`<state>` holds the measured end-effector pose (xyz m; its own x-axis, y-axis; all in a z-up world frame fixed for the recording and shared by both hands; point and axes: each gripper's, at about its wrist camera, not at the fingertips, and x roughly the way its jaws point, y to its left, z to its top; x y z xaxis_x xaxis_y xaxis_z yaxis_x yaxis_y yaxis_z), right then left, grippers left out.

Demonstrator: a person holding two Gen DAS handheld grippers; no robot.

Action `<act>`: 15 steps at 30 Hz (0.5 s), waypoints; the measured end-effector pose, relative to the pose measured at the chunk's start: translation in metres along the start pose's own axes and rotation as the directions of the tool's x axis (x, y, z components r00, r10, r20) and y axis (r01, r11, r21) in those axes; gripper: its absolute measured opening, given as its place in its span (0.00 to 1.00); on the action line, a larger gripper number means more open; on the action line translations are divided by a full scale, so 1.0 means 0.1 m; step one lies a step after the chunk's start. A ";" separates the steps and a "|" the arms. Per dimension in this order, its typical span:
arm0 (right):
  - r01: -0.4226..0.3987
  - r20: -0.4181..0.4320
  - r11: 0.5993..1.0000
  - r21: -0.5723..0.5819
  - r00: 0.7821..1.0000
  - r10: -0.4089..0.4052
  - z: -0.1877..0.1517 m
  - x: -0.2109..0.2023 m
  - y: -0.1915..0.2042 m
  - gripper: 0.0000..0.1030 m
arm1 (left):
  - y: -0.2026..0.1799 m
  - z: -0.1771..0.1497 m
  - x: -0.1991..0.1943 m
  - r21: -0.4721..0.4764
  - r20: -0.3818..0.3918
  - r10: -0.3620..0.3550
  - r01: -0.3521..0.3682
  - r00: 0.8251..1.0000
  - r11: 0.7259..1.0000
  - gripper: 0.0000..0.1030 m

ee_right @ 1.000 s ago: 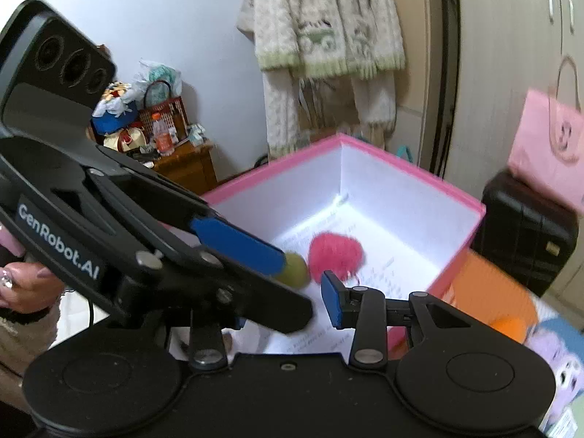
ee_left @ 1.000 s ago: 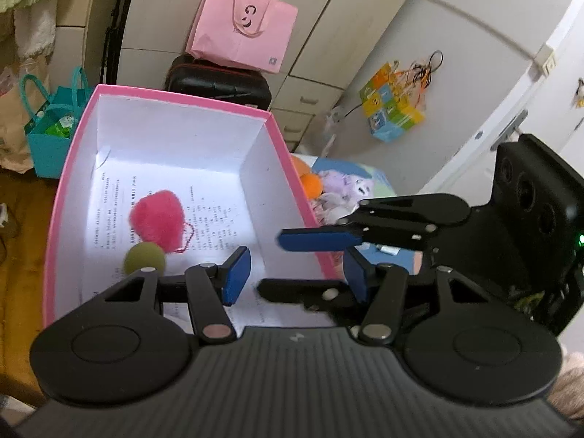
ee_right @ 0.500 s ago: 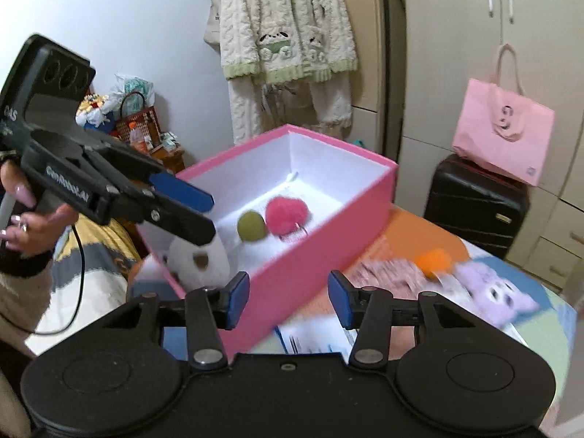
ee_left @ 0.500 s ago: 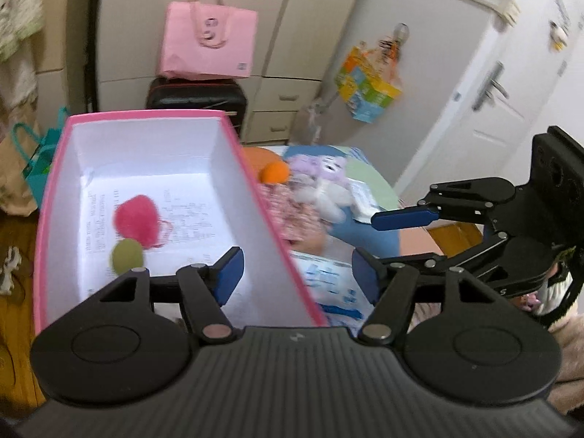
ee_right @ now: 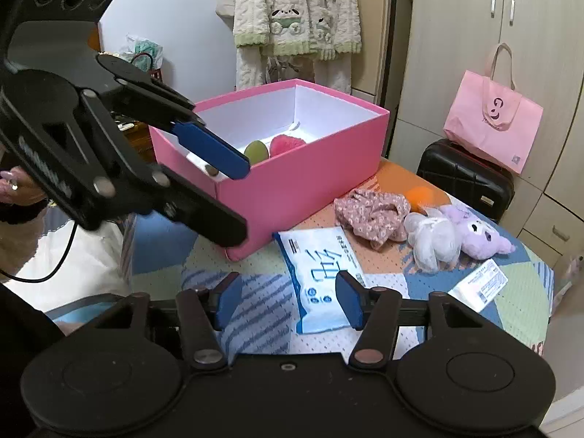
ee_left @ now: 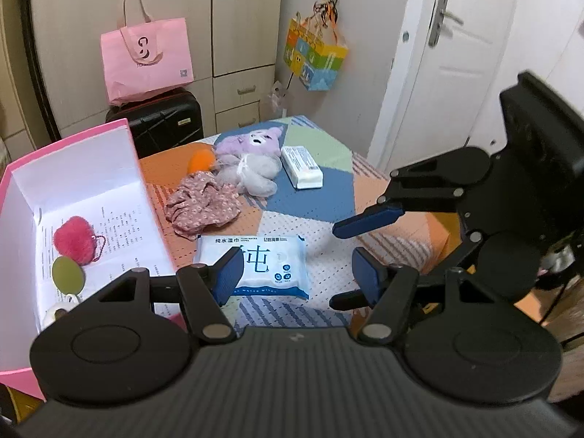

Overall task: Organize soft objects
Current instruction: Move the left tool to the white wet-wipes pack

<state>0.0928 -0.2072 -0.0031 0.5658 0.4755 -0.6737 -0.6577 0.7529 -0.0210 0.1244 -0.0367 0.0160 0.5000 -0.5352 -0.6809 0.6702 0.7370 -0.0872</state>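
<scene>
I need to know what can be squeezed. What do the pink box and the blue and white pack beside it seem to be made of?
Pink box: likely rigid cardboard, matte, with straight thin walls and a white lining. Blue and white pack: apparently soft plastic film, glossy, with wrinkles and crimped ends; it looks like a pack of wet wipes.

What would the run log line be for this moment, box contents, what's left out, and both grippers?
pink box: red pompom, green ball | out: floral cloth, purple plush, wipes pack | left gripper: open, empty | right gripper: opening, empty
</scene>
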 end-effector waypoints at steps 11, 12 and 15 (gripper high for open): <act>0.046 0.005 0.999 0.008 0.999 -0.046 -0.39 0.17 -0.07 0.67 | -0.12 0.05 0.49 0.046 -0.097 0.090 -0.086 0.991 0.995 0.63; 0.050 0.000 0.999 0.013 0.999 -0.050 -0.42 0.21 -0.09 0.67 | -0.11 0.05 0.53 0.030 -0.106 0.078 -0.075 0.991 0.997 0.63; 0.064 -0.011 0.998 0.008 0.998 -0.064 -0.45 0.35 -0.14 0.68 | -0.06 0.07 0.65 -0.022 -0.134 0.036 -0.039 0.990 0.999 0.63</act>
<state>0.0990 -0.2216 -0.0599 0.6011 0.4214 -0.6791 -0.6164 0.7853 -0.0584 0.1565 -0.0789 -0.0230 0.4459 -0.4484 -0.7747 0.6380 0.7662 -0.0763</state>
